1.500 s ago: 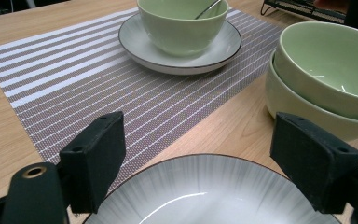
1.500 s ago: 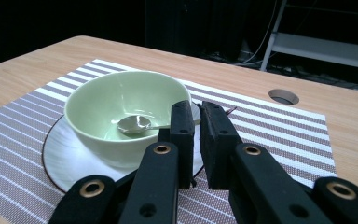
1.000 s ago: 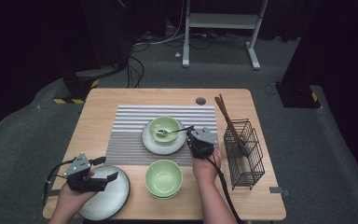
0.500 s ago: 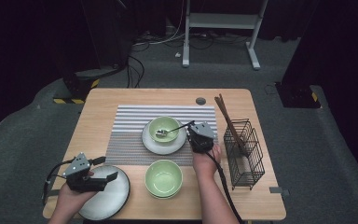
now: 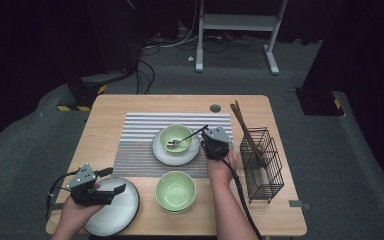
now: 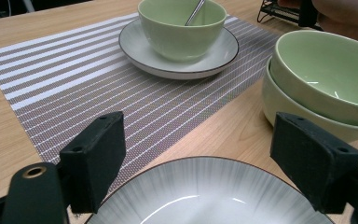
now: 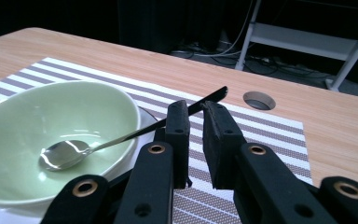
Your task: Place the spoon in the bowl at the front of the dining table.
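A pale green bowl (image 5: pixel 176 135) stands on a grey saucer (image 5: pixel 175 156) on the striped placemat. In it lies a metal spoon (image 7: pixel 65 154), its dark handle leaning over the rim to the right. My right gripper (image 7: pixel 195 105) sits just right of that bowl, its jaws nearly together with a thin gap. The handle's end crosses at their tips; whether the pads press it I cannot tell. My left gripper (image 6: pixel 214 149) hovers open over the far rim of a grey plate (image 6: pixel 205 196) at the front left, and nothing is held between its jaws.
Two stacked green bowls (image 5: pixel 176 191) stand at the front centre, close to the plate. A black wire basket (image 5: pixel 262 165) with brown chopsticks (image 5: pixel 242 125) stands at the right edge. A round cable hole (image 5: pixel 215 108) lies behind the placemat (image 5: pixel 140 145).
The right hand has edged slightly toward the far side of the table. The spoon, both bowls and the left gripper stay where they were.
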Motion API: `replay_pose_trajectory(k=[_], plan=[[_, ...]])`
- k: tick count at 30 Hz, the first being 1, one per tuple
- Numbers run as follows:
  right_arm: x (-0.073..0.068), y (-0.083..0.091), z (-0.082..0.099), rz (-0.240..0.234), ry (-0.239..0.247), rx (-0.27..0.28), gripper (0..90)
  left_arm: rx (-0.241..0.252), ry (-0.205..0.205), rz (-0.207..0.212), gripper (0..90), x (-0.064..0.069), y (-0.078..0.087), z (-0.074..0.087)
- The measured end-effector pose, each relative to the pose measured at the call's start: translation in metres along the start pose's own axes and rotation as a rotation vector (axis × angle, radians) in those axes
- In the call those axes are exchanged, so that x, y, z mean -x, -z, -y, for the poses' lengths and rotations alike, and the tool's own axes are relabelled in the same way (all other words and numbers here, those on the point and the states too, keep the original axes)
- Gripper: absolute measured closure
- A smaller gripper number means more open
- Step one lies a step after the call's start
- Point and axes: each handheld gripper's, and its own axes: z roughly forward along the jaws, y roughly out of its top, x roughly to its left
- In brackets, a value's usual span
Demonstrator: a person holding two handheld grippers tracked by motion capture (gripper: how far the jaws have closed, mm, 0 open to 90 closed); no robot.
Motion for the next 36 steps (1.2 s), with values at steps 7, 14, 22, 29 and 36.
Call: replay_pose_trajectory(k=[7, 14, 22, 29, 36], plan=[[-0.009, 0.015, 0.002, -0.038, -0.011, 0.024, 78.3, 0.005, 0.006, 0.002, 18.4, 0.002, -0.001, 0.001], [-0.018, 0.033, 0.001, -0.066, 0.011, 0.055, 72.9, 0.006, 0.006, 0.003, 18.4, 0.003, -0.001, 0.000], [-0.026, 0.052, 0.003, -0.093, 0.011, 0.077, 66.0, -0.002, -0.002, 0.003, 18.4, 0.004, -0.003, 0.001], [-0.029, 0.062, 0.007, -0.121, -0.002, 0.060, 61.4, -0.009, -0.007, 0.001, 18.4, 0.003, -0.002, 0.001], [-0.030, 0.068, 0.012, -0.143, 0.004, 0.041, 56.1, -0.002, 0.000, 0.000, 18.3, 0.004, -0.004, 0.002]])
